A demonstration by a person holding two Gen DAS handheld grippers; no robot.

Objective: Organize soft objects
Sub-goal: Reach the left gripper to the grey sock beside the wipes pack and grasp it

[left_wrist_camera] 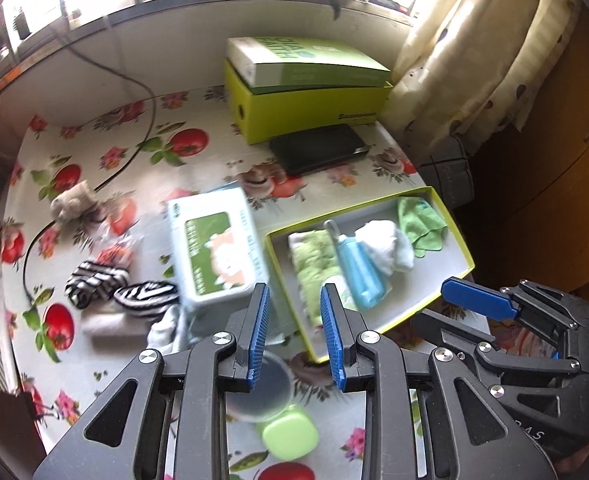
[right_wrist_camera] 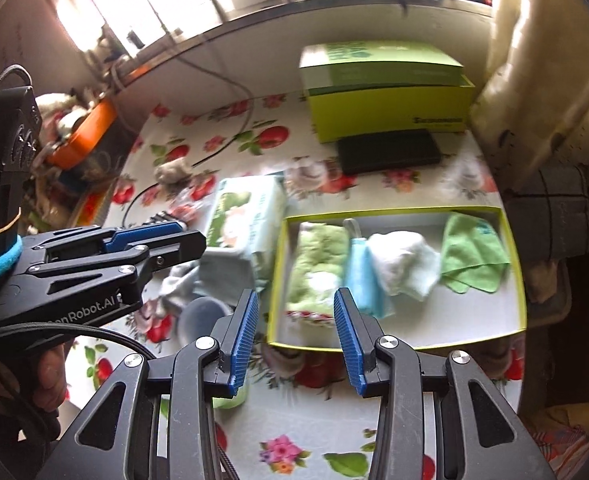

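1. A bench [left_wrist_camera: 222,152] covered in a fruit-and-flower cloth stands below a bright window, a curtain [left_wrist_camera: 482,52] hanging at its right end.
2. My left fingers [left_wrist_camera: 294,336] stand apart with nothing between them, above the near edge of the bench.
3. My right fingers [right_wrist_camera: 296,340] are likewise apart and empty, hanging over the near wall of the open box [right_wrist_camera: 518,280].
4. Inside the box lie a fuzzy green cloth [right_wrist_camera: 318,264], a blue pouch [right_wrist_camera: 360,276], a white cloth [right_wrist_camera: 404,260] and a green towel [right_wrist_camera: 472,254].
5. Two striped socks [left_wrist_camera: 118,286] lie on the bench left of a tissue pack [left_wrist_camera: 214,248], outside the box.
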